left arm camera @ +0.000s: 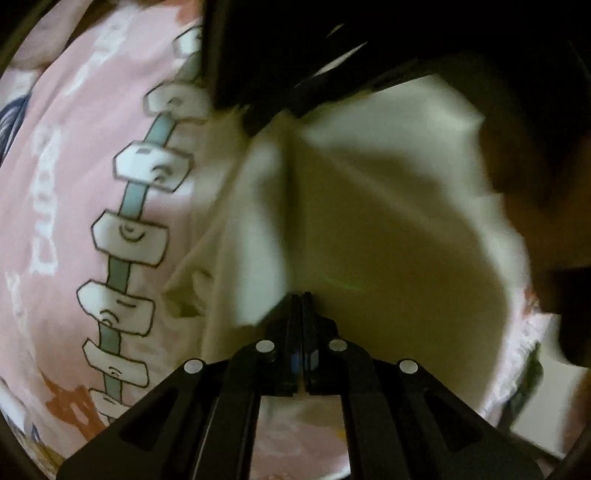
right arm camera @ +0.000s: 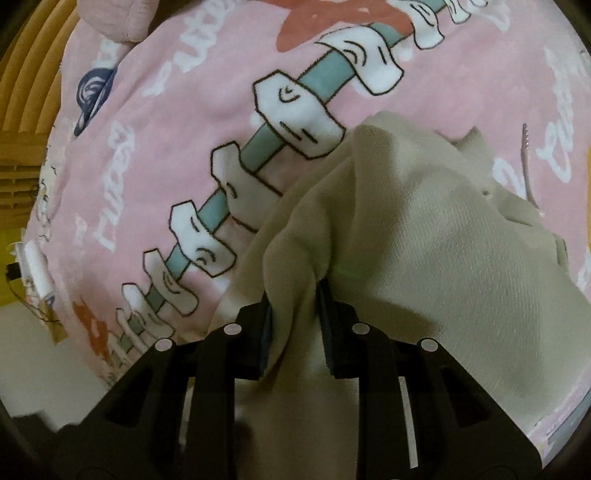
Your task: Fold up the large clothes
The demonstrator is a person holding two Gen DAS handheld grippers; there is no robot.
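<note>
A cream garment point(left arm camera: 388, 221) lies over a pink printed blanket point(left arm camera: 74, 184). In the left wrist view my left gripper point(left arm camera: 301, 295) is shut on a fold of the cream cloth, which stretches away from it, blurred by motion. In the right wrist view the same cream garment point(right arm camera: 424, 240) is bunched between the fingers of my right gripper point(right arm camera: 295, 291); the jaws stand a little apart, clamped on a thick pleat of fabric. The other gripper's black body point(left arm camera: 295, 55) shows at the top of the left wrist view, holding the cloth's far end.
The pink blanket point(right arm camera: 166, 147) with a teal and white cartoon strip covers the surface. A wooden slatted headboard point(right arm camera: 22, 92) stands at the left. A pink pillow point(right arm camera: 118, 18) lies at the top. A white ledge point(right arm camera: 37, 350) is at lower left.
</note>
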